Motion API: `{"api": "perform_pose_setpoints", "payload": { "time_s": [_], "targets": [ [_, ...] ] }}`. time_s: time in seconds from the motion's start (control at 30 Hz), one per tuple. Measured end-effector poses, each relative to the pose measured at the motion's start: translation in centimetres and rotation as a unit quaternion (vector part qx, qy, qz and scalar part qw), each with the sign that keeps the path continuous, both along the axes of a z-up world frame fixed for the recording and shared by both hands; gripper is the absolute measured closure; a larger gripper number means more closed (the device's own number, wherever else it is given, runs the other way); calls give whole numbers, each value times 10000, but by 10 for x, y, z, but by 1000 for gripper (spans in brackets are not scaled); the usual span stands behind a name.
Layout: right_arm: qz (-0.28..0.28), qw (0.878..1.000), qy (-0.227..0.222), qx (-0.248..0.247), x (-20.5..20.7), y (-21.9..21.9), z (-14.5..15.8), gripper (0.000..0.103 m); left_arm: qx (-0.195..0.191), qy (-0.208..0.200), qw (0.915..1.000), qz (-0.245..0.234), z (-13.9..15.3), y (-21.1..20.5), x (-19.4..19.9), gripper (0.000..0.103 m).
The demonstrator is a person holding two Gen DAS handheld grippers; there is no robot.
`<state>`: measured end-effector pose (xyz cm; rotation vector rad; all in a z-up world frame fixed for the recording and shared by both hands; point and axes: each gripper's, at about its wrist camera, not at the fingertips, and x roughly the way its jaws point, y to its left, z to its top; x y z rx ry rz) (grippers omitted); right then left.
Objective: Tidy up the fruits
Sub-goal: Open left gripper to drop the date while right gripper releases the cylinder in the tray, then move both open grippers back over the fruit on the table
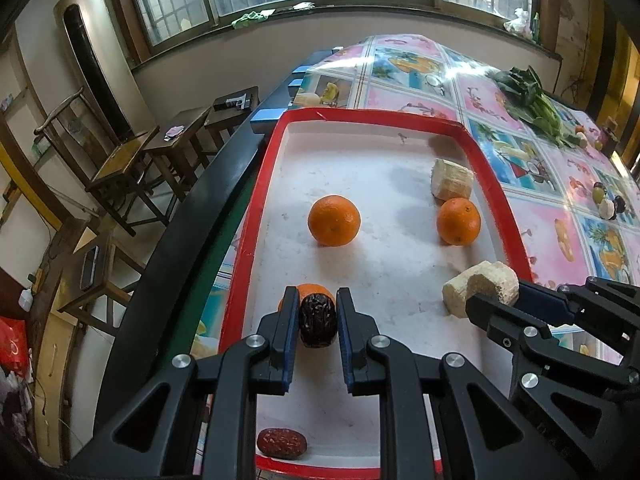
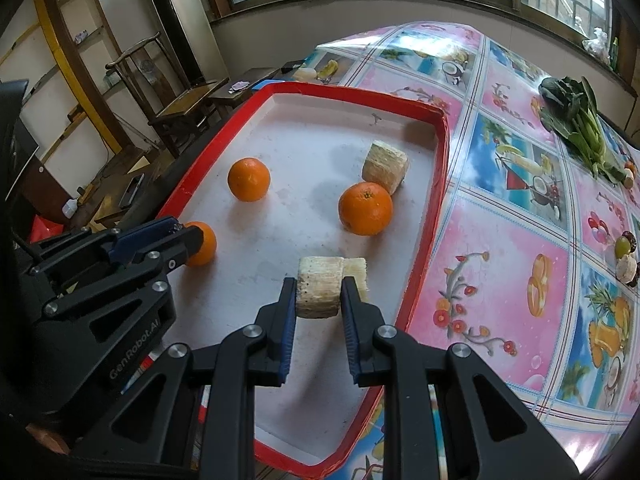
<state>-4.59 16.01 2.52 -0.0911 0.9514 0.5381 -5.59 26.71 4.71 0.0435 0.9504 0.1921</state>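
Note:
My left gripper is shut on a dark wrinkled jujube and holds it over the red-rimmed white tray, in front of an orange. My right gripper is shut on a pale sugarcane chunk, held above the tray; another chunk sits just behind it. Two more oranges and a sugarcane chunk lie in the tray. A red jujube lies at the tray's near edge.
The tray sits on a table with a fruit-print cloth. Green leafy vegetables and several small fruits lie on the cloth to the right. Wooden chairs and stools stand beyond the table's left edge.

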Motion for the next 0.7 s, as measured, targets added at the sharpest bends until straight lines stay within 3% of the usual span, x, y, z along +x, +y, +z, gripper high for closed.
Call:
{"api": "perform_pose_setpoints", "payload": {
  "time_s": [0.17,0.27,0.33,0.47,0.7],
  "targets": [
    [-35,10000,25,21,1,0,1,79,-134,35,9999,48,0,3,1,65],
    [-40,10000,58,30,2,0,1,78,-187,42,9998,74,1,6,1,61],
    [-38,10000,63,5,2,1,0,77,-230,6,9997,95,4,7,0,60],
    [-103,9999,43,39,2,-1,4,58,-323,-73,9994,102,11,10,0,59],
    [-120,9997,-137,168,0,-4,22,57,-341,-226,9992,-12,27,2,6,58]
  ]
}}
